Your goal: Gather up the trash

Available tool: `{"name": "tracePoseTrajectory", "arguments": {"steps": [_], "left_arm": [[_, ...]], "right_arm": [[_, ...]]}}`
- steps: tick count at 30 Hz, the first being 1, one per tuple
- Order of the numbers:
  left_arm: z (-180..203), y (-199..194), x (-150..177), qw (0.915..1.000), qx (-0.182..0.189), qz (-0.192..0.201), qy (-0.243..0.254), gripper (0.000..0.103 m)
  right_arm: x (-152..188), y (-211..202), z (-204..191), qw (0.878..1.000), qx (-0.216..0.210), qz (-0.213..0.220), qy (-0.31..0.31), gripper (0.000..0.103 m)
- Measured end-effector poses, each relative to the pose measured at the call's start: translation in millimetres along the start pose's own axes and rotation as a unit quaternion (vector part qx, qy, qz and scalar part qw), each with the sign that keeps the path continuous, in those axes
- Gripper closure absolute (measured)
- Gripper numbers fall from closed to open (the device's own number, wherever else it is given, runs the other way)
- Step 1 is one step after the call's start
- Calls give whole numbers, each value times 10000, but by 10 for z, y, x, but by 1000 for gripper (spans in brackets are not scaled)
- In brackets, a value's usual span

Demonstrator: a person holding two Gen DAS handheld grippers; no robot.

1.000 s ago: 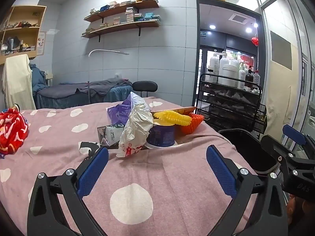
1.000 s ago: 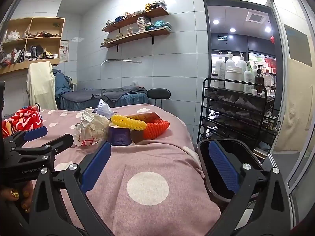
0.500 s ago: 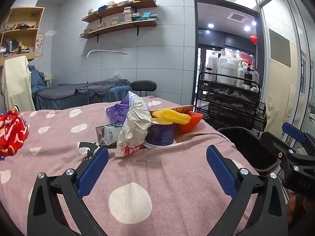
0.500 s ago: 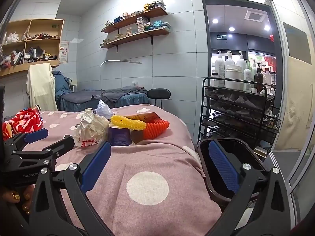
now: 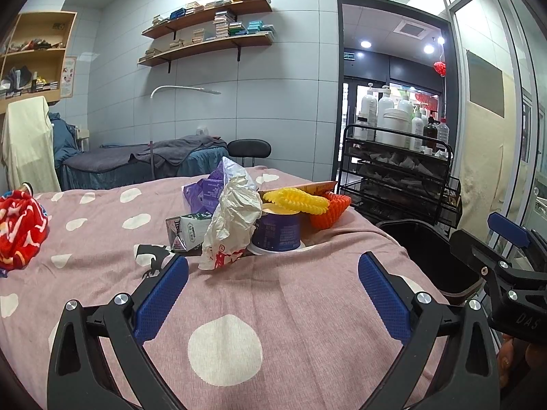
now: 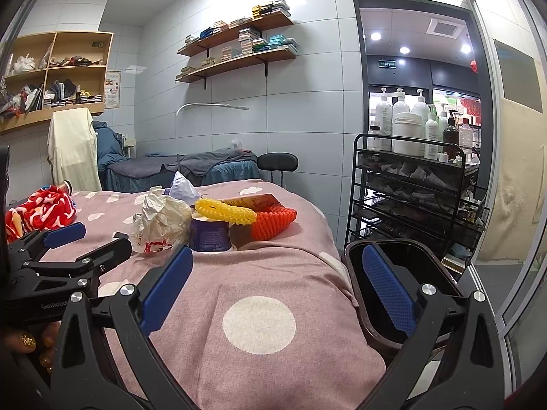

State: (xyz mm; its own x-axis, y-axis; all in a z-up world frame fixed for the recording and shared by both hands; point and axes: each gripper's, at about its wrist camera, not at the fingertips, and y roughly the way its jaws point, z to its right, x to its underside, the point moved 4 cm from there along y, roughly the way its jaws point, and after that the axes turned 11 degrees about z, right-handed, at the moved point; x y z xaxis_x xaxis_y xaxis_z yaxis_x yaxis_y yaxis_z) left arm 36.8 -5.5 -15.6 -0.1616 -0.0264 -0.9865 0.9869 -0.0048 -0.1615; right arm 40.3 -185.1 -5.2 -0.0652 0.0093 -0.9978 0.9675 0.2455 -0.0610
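Two wrist views over a bed (image 5: 307,307) covered by a pink blanket with white spots. The left gripper (image 5: 273,294) hovers above the blanket with its blue-padded fingers (image 5: 160,297) spread wide and nothing between them. The right gripper (image 6: 278,288) is likewise wide open and empty; one of its fingers (image 6: 388,290) lies in line with the mouth of a black bin (image 6: 420,266) that stands on the floor just beside the bed's right edge.

The trash sits in one cluster near the far middle of the bed, well ahead of both grippers. It comprises a crumpled white bag (image 5: 236,222) with red print; a purple tub (image 5: 278,232) just to the bag's right and touching it; a yellow ridged foam sleeve (image 5: 295,200) resting across the tub's top; an orange foam net (image 5: 330,210) to the right of the tub; a small printed carton (image 5: 188,230) to the left of the bag; and a purple wrapper (image 5: 205,191) behind the bag.

A red patterned cloth (image 5: 18,229) lies at the bed's left edge, well apart from the cluster. A black wire cart (image 5: 400,177) carrying white pump bottles (image 5: 386,112) stands beyond the bin. In the right wrist view the left gripper appears at lower left, beside the bag.
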Motion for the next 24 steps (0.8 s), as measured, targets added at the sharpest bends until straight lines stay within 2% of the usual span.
{"name": "tracePoseTrajectory", "arguments": {"steps": [24], "left_arm": [[-4,-10,-1,10000,7,4,-6,5]], "right_arm": [[-10,-9,-40,10000,-27,-10,-3,5]]}}
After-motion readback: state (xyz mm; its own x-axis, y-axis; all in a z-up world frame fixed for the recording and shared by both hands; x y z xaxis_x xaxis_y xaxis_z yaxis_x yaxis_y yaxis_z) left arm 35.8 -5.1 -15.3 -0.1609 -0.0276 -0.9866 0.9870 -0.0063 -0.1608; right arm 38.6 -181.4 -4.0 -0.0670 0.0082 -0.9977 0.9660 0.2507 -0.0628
